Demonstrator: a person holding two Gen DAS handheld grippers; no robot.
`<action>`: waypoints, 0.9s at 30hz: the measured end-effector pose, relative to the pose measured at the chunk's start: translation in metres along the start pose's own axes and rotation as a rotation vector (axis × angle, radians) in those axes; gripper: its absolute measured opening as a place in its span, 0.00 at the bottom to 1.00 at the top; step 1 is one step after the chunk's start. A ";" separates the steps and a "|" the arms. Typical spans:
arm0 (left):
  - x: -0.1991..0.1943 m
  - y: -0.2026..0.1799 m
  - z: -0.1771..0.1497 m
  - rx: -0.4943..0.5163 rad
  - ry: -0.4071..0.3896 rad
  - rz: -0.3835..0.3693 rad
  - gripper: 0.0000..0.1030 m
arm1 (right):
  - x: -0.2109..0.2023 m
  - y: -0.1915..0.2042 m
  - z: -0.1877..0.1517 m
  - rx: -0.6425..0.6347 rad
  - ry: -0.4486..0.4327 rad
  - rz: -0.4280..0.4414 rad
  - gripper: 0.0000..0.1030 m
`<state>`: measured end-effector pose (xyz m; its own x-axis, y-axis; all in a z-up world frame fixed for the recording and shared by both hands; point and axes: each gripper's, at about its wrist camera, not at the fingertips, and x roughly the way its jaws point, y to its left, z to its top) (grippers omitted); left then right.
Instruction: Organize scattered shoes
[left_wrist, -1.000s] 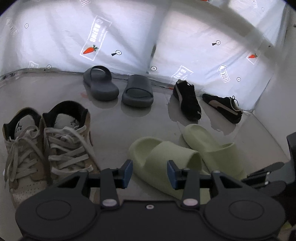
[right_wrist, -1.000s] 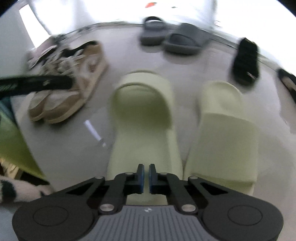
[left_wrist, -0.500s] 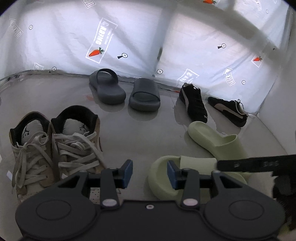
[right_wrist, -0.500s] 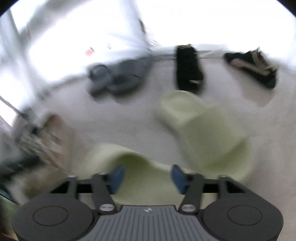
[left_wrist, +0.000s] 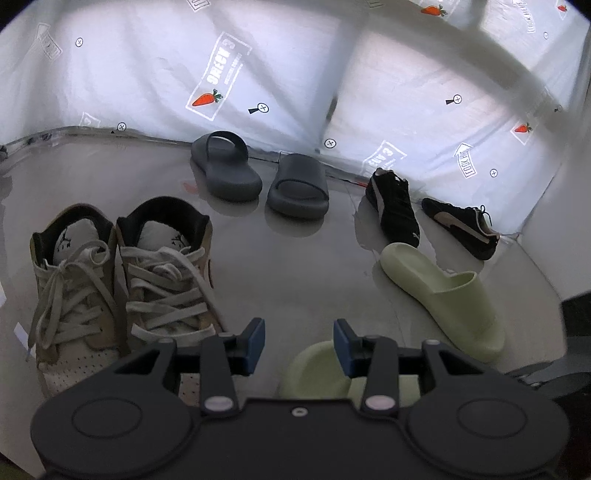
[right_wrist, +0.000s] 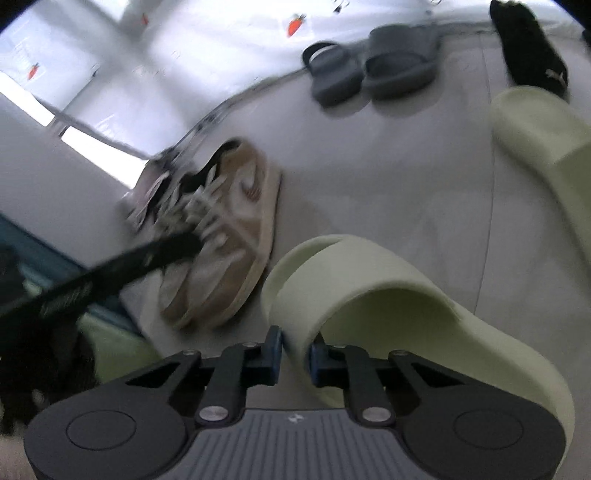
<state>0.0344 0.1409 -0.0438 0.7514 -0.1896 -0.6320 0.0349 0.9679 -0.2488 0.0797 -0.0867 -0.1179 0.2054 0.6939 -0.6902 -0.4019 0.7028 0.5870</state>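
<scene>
Since the earlier frames, the nearer green slide (right_wrist: 388, 295) has swung out of line with its partner, and the right tongs (right_wrist: 295, 356) have gone from gaping to pinching the edge of its strap. In the right wrist view the pads are pressing on the rim of that strap — the slide is being gripped, not merely straddled. In the left wrist view the same slide (left_wrist: 317, 373) is showing only as a green toe just behind the left tongs (left_wrist: 298, 345), which are standing part open with nothing between the pads.

Progress, as a judgement: the tan sneakers (left_wrist: 122, 280) are sitting side by side, as are the grey slides (left_wrist: 258, 175) near the back sheet (left_wrist: 147, 74). The two black sneakers (left_wrist: 428, 218) are lying near each other but pointing different ways. The far green slide (left_wrist: 447, 299) is resting apart from the gripped one and at an angle to it — this pair is being worked on and is not yet matched.

Writing: a carrot logo (left_wrist: 207, 99) with mirrored, unclear lettering is printed on the sheet. A jumping-figure mark is showing on the tan sneakers' tongues. A leaping-cat mark is appearing on one black sneaker (right_wrist: 554, 75).
</scene>
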 end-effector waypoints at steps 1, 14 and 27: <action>0.001 -0.002 -0.001 0.002 0.004 -0.004 0.40 | 0.001 0.002 -0.001 -0.003 0.000 -0.003 0.31; 0.007 -0.013 -0.003 0.042 0.024 -0.025 0.41 | -0.034 0.001 -0.028 -0.242 0.210 -0.331 0.42; -0.004 0.003 0.003 0.027 -0.021 0.026 0.46 | 0.015 0.002 0.036 -0.480 0.040 -0.512 0.41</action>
<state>0.0331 0.1446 -0.0398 0.7659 -0.1611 -0.6224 0.0330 0.9767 -0.2122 0.1137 -0.0689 -0.1120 0.4448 0.2817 -0.8502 -0.6148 0.7863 -0.0611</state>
